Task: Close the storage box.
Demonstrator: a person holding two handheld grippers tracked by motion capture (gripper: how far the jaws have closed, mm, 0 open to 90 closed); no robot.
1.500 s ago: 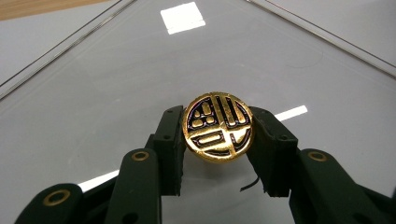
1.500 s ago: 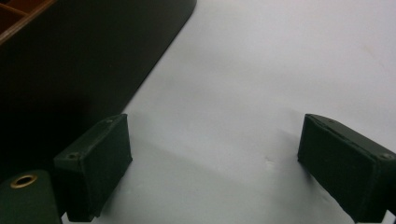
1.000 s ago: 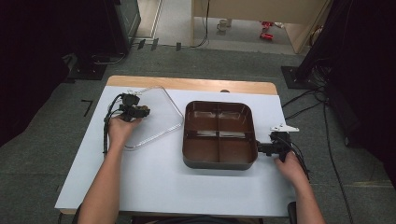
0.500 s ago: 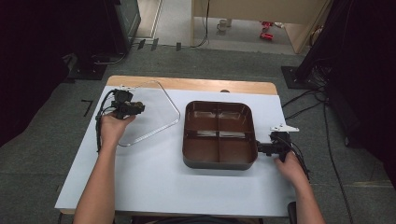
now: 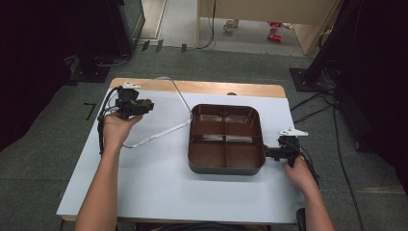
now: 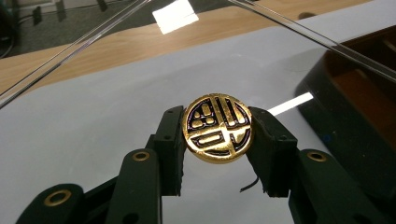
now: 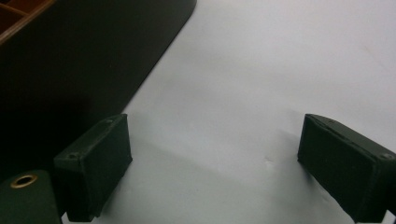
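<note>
- Lid [image 5: 159, 108], a clear pane with rounded corners, is being held tilted above the counter [image 5: 159, 192] by its round gold knob [image 6: 217, 128], with its lower edge seemingly near or on the white surface.
- Left hand-held gripper [image 5: 137, 107] is gripping that knob: in the left gripper view both black pads are pressing on the knob's two sides, with the gold emblem facing the camera.
- Lid's transparent pane is lying behind the knob in that view, so the white counter, the wooden strip at its far edge and a corner of the container are showing through it.
- Brown container [image 5: 226, 138], a square dish with rounded corners, is sitting uncovered on the counter just to the right of the lid and apart from it.
- Ridges are dividing the container into four compartments; in the high view they are looking empty, though reflections on the glossy bottom are making that hard to confirm.
- Right hand-held gripper [image 5: 269, 153] is resting at the container's right wall near its front corner, with jaws standing wide apart and nothing between them.
- In the right gripper view the container's dark outer wall [image 7: 93, 60] is passing just beside one pad, with bare white counter between the two pads.
</note>
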